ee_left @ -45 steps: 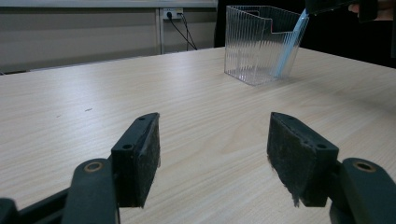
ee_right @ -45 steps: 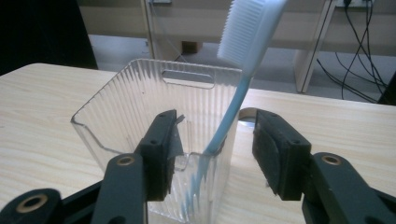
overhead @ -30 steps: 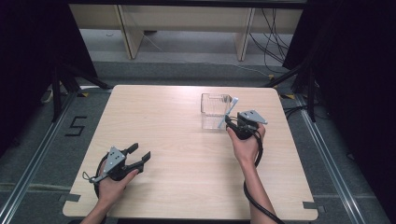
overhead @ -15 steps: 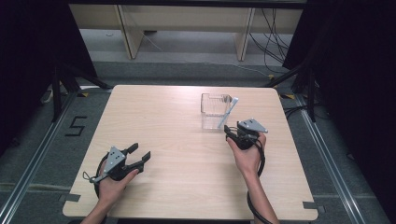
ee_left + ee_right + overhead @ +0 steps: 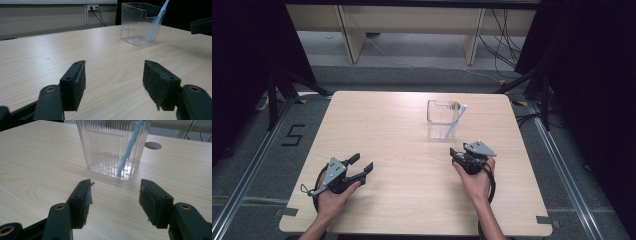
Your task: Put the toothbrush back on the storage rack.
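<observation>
I see my right gripper [image 5: 455, 153] sitting low over the pale wooden counter [image 5: 392, 125] just short of the clear ribbed plastic container [image 5: 443, 118], and its jaws, which have just been opening, are spread wide with nothing between them. That container stands upright toward the far right of the counter, with a light blue plastic straw [image 5: 456, 120] leaning inside it and poking out past the rim on the right gripper's side. My left gripper [image 5: 360, 166] rests at the near left of the counter, well apart from the container, with its jaws likewise spread and empty.
</observation>
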The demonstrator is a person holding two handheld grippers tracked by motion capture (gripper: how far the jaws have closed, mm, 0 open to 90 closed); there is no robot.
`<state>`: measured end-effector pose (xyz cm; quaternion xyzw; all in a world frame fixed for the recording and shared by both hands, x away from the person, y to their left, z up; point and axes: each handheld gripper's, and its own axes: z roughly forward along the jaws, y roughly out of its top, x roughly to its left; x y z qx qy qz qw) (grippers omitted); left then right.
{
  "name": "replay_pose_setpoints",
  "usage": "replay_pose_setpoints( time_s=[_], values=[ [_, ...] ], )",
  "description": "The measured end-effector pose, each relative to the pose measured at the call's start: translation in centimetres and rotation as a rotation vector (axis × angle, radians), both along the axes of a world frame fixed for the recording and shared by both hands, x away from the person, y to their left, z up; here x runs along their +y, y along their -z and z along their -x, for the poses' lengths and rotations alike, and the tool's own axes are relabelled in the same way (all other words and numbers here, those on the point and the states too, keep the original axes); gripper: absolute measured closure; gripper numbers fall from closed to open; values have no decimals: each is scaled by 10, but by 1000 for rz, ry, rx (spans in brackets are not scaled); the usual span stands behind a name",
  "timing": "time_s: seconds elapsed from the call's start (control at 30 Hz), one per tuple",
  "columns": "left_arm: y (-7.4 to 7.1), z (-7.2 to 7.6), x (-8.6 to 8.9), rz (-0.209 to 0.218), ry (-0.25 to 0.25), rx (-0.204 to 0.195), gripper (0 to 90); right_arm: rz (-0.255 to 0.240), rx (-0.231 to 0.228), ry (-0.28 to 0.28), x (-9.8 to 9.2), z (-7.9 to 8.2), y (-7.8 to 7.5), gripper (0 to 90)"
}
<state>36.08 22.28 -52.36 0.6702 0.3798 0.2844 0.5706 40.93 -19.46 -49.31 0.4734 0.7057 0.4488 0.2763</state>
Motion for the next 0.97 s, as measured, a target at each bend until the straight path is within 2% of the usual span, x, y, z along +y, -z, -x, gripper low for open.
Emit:
replay_pose_setpoints(
  time_s=[0.03,0.13,0.2,0.27,0.3,0.33,0.37,0.4,0.47,0.5,0.53,0.57,0.63,0.67,0.7,0.73,0.77,0.8,0.83,0.87,0.9,0.97],
  values=[
    [0,0,0,1,0,0,346,-4,18,9,0,4,1,436],
    [0,0,0,2,0,0,346,-8,18,4,-2,7,5,435],
    [0,0,0,-1,1,0,346,8,17,-12,-7,13,8,435],
    [0,0,0,-2,1,0,346,1,21,4,-8,17,9,435],
    [0,0,0,-1,1,-1,346,5,25,-3,-11,22,10,435],
    [0,0,0,1,0,0,346,17,7,1,-13,24,11,435],
    [0,0,0,2,0,0,346,21,17,1,-16,26,11,434],
    [0,0,0,3,0,0,346,0,18,21,-16,30,11,434],
    [0,0,0,1,0,0,346,16,23,2,-22,34,9,434],
    [0,0,0,-1,1,0,346,-20,31,22,-22,38,11,434],
    [0,0,0,-1,1,0,346,-20,31,22,-22,38,11,434],
    [0,0,0,-1,0,0,346,0,10,18,-26,40,11,434],
    [0,0,0,1,-1,0,346,-13,14,39,-29,45,10,435],
    [0,0,0,1,-1,0,346,-18,-8,27,-30,44,12,435],
    [0,0,0,2,0,0,346,-18,-6,40,-32,46,12,435],
    [0,0,0,1,1,0,346,-32,-13,42,-32,46,13,435],
    [0,0,0,0,2,1,346,-62,11,60,-30,49,13,435],
    [0,-1,0,0,3,0,346,-7,-17,42,-34,47,14,435],
    [0,-1,0,2,4,1,346,-27,3,61,-32,49,15,435],
    [0,0,1,4,4,3,346,-29,-12,42,-33,49,16,436],
    [0,-1,1,4,4,6,345,-44,-1,40,-33,50,17,436],
    [0,-1,1,4,4,7,345,-26,-5,48,-33,50,17,436]
  ],
)
